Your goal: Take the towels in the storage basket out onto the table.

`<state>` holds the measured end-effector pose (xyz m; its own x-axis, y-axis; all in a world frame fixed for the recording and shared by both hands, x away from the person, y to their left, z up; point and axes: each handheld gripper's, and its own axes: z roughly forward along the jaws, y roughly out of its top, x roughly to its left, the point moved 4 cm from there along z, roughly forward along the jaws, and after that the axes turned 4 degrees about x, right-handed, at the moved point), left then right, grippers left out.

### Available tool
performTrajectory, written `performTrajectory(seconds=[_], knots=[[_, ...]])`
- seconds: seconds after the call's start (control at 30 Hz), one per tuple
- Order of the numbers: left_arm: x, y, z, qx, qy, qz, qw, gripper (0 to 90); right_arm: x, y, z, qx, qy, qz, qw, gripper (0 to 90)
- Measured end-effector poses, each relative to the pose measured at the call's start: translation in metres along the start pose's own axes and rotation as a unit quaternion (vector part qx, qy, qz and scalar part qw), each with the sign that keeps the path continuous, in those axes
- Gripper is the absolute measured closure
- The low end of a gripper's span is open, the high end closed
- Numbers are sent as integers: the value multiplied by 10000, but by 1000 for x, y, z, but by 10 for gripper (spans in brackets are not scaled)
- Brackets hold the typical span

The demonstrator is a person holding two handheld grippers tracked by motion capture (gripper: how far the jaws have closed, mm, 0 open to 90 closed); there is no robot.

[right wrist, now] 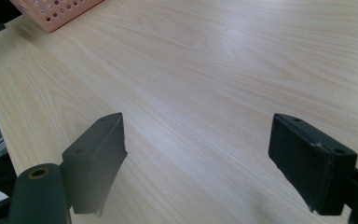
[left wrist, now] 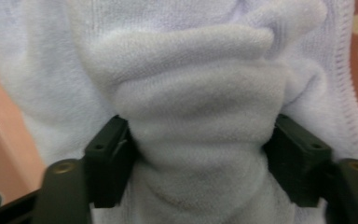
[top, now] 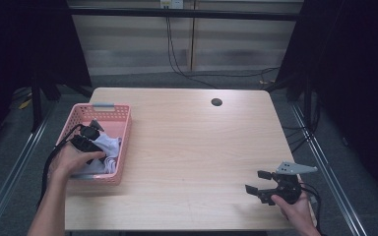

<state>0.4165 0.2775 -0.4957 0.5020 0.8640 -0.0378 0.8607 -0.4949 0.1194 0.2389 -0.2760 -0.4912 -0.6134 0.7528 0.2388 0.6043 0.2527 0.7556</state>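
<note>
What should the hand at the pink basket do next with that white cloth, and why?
Probably lift straight up. The left gripper has its jaws on either side of a bunched fold of the white cloth, which lies inside the pink basket. Raising it should clear the basket wall. The right gripper waits open over the bare table.

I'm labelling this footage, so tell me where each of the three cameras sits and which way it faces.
High view: above the person's side, looking forward and down on the table; both forearms and hands show.
Left gripper view: rides the left gripper, looking along its jaws at a white towel between them.
Right gripper view: rides the right gripper, jaws apart, facing across the tabletop.
Shared: the pink basket shows in the high and right gripper views.
</note>
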Motion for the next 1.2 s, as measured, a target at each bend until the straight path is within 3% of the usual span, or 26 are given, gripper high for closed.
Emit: performTrajectory(seconds=[0.17, 0.23, 0.33, 0.5, 0.57, 0.7, 0.8, 0.87, 1.1, 1.2], knots=[[2, -3, -3, -208, 13, -104, 9997, 397, -1, 0, 0, -4, -4, 40, 10000, 187], [4, -4, -5, -314, -22, -120, 9994, 475, -1, 1, 0, -2, -15, 42, 10000, 187], [7, -8, -8, -424, -149, -146, 9989, 508, -2, 1, 1, 6, -20, 32, 10000, 187], [11, -9, -11, -501, -304, -286, 9979, 523, -2, 1, 2, 7, -22, 57, 10000, 187], [12, -9, -12, -613, -354, -438, 9965, 522, -2, 1, 1, 13, -26, 60, 10000, 187], [12, -11, -15, -668, -398, -397, 9962, 525, -2, 1, 1, 18, -2, 76, 10000, 187], [14, -13, -20, -785, -508, -407, 9948, 524, -2, 1, 2, 21, -2, 78, 10000, 187], [16, -14, -24, -932, -633, -568, 9920, 523, -2, 1, 1, 17, -1, 79, 10000, 187], [17, -19, -37, -1230, -827, -471, 9878, 522, -2, 1, 2, 22, 7, 112, 9999, 187], [16, -19, -43, -1405, -976, -452, 9842, 521, -2, 1, 2, 8, 20, 105, 9999, 187]])
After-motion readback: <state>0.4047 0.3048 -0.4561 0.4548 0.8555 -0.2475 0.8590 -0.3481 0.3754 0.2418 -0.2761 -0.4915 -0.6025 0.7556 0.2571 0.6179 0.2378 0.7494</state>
